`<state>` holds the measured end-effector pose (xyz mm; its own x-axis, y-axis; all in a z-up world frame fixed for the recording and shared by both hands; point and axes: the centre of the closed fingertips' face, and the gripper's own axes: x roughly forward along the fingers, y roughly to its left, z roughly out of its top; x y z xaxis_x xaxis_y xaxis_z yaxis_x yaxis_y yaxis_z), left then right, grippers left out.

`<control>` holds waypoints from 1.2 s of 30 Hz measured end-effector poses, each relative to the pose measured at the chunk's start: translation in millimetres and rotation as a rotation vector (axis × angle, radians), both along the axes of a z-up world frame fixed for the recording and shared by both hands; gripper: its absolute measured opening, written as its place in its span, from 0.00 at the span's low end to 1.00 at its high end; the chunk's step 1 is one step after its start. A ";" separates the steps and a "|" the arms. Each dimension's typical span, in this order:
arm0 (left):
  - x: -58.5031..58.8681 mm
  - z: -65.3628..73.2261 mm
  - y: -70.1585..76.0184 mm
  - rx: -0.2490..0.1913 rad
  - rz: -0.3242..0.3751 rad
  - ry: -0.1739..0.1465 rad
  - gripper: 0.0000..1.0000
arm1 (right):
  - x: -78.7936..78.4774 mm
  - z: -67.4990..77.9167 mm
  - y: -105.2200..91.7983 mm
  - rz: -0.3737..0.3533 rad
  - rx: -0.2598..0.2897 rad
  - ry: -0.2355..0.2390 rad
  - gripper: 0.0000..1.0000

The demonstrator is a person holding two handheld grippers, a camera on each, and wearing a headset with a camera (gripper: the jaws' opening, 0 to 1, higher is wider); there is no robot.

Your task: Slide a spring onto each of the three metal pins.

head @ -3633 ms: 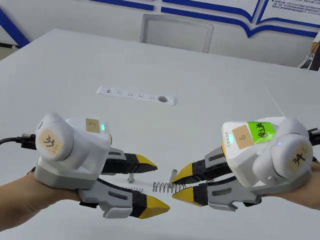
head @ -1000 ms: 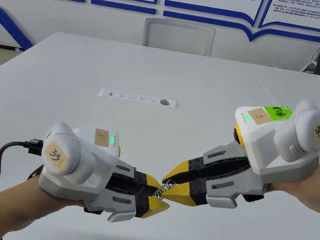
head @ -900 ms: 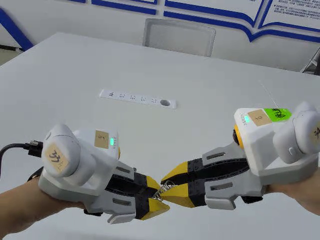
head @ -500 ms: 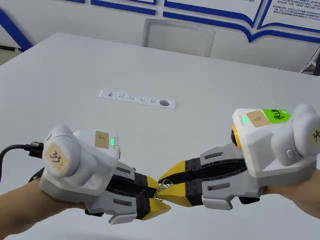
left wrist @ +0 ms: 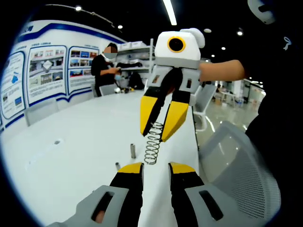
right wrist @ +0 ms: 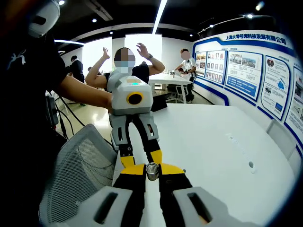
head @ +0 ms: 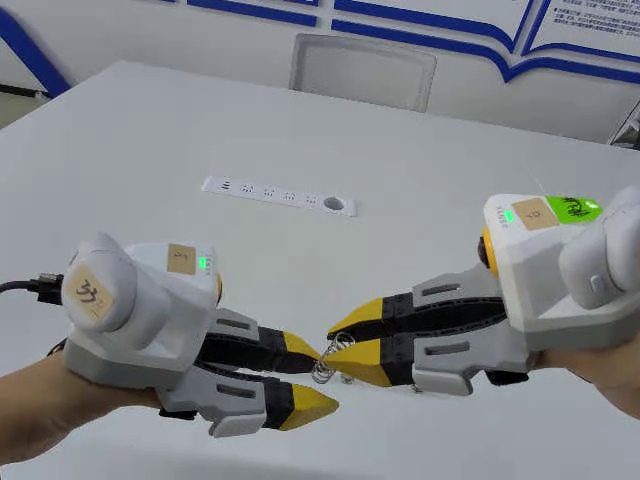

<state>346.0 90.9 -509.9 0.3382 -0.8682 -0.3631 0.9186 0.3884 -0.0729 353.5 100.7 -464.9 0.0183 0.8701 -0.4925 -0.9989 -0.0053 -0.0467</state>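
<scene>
My right gripper (head: 335, 348) is shut on one end of a wire spring (head: 324, 368), which hangs free below its yellow tips. In the left gripper view the spring (left wrist: 152, 146) dangles from the right gripper (left wrist: 155, 136) just above my left gripper (left wrist: 155, 168), whose jaws stand open and apart from the coil. Two short metal pins (left wrist: 133, 150) (left wrist: 117, 165) stand upright on the white table to the left of the spring. In the right gripper view the spring (right wrist: 151, 171) sits end-on between the jaws, facing the left gripper (right wrist: 140, 158). In the head view the left gripper (head: 325, 378) is open.
A white power strip (head: 278, 193) lies mid-table, and a chair (head: 362, 68) stands at the far edge. A grey mesh chair (left wrist: 236, 161) is close beside the table's near edge. People stand in the background of both gripper views.
The left gripper's jaws, close together at the spring's end half a second ago, have opened and let it go. The right gripper keeps the spring and has lifted slightly.
</scene>
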 end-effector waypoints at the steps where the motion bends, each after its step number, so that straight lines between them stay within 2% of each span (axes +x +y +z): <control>1: 1.1 -0.2 2.6 -0.002 0.010 0.003 0.25 | 4.5 0.7 -1.8 -0.013 0.001 -0.002 0.10; 7: 6.7 -3.5 25.0 0.014 0.081 -0.001 0.38 | 45.5 -6.9 -19.2 -0.146 -0.024 -0.016 0.11; 15: 8.9 -10.6 52.0 0.024 0.165 0.020 0.49 | 79.9 -31.9 -31.3 -0.260 -0.073 -0.012 0.11; 19: 9.4 -11.7 59.1 0.012 0.191 0.034 0.56 | 88.7 -47.3 -32.9 -0.286 -0.113 -0.025 0.11; 22: 10.2 -13.8 63.5 0.019 0.207 0.037 0.60 | 95.7 -58.9 -32.4 -0.299 -0.129 -0.028 0.11; 29: 11.7 -17.3 71.3 0.008 0.239 0.054 0.68 | 103.2 -77.5 -29.4 -0.322 -0.139 0.010 0.11; 33: 13.3 -21.0 76.6 0.022 0.261 0.059 0.72 | 104.9 -87.1 -28.8 -0.324 -0.152 0.024 0.11; 36: 14.8 -22.1 80.8 0.016 0.283 0.063 0.76 | 106.4 -93.2 -28.5 -0.326 -0.157 0.038 0.11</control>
